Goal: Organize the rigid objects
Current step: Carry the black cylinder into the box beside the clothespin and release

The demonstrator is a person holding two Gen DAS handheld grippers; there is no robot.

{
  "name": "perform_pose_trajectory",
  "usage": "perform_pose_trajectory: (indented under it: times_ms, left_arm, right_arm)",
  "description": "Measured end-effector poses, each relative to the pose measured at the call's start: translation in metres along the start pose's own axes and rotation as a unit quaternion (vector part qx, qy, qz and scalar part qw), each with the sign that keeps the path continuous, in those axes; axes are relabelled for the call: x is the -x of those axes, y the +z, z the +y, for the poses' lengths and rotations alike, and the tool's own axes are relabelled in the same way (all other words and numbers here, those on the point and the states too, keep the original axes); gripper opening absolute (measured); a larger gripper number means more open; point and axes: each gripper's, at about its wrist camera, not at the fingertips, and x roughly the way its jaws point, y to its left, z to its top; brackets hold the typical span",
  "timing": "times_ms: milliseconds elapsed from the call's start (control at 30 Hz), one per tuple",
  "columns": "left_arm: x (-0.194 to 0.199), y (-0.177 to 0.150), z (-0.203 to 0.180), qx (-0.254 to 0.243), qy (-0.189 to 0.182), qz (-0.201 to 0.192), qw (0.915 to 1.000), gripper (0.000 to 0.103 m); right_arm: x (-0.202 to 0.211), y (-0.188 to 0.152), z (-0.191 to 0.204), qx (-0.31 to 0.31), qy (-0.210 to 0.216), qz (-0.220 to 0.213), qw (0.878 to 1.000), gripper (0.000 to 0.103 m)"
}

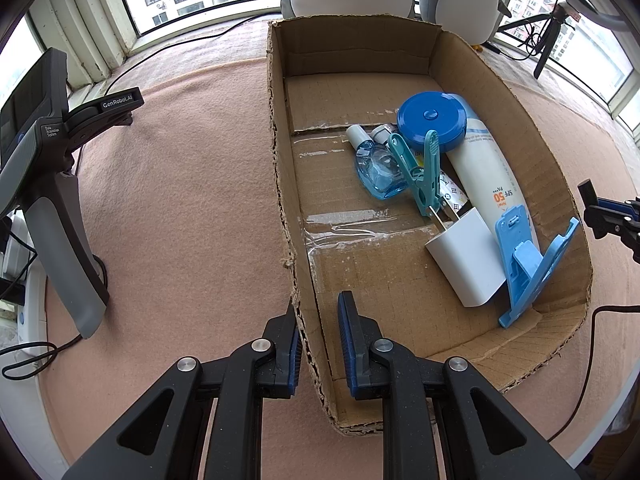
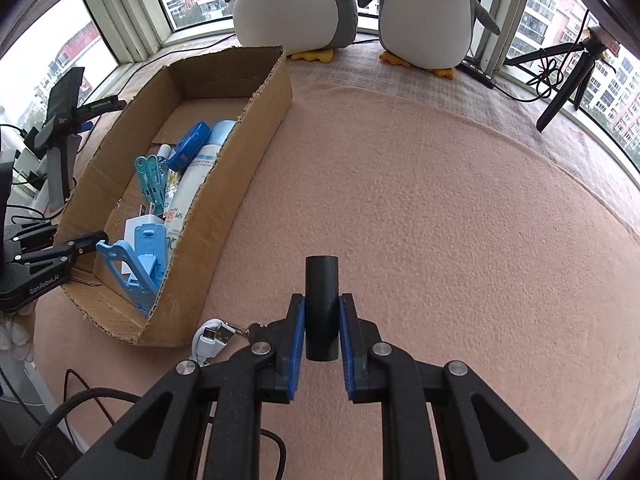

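Most items already lie inside the shallow brown cardboard box point(image 2: 264, 92). The left tool point(image 1: 318, 336) clamps the box's near wall. The right tool point(image 2: 322, 320) grips a short black plastic tube point(image 2: 321, 300) beside the box; a white cable point(image 2: 210, 340) remains outside it.

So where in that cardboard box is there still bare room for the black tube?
The cardboard box floor is bare at the far end, beyond the round blue case, and along the wall clamped by the left gripper. The other side is crowded: sunscreen bottle, white charger, blue stand. The right gripper holds the black tube.
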Motion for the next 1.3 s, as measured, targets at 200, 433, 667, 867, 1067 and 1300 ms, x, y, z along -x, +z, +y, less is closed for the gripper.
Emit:
perform_pose_trajectory:
  times_ms: [200,433,667,867,1067,1300]
  left_arm:
    - [0.000,0.000,0.000,0.000,0.000,0.000,1.0000,0.018]
    - [0.000,0.000,0.000,0.001,0.000,0.000,1.0000,0.018]
    - [0.000,0.001,0.000,0.002,-0.001,-0.001,1.0000,0.018]
    - [0.000,0.001,0.000,0.002,-0.001,-0.001,1.0000,0.018]
    - [0.000,0.001,0.000,0.002,-0.001,-0.001,1.0000,0.018]
    - [0.000,0.001,0.000,0.002,-0.001,-0.001,1.0000,0.018]
  right_arm:
    - [0.031,0.028,0.033,0.018,0.025,-0.048,0.998,0.015]
    - [0.031,0.053,0.082,0.045,0.063,-0.062,0.995,0.015]
    - [0.014,0.063,0.115,0.059,0.084,-0.052,0.993,0.015]
    - [0.001,0.068,0.122,0.056,0.094,-0.041,0.993,0.015]
    - [-0.008,0.069,0.120,0.048,0.103,-0.028,0.993,0.015]
    - [-0.011,0.067,0.121,0.050,0.102,-0.021,0.993,0.015]
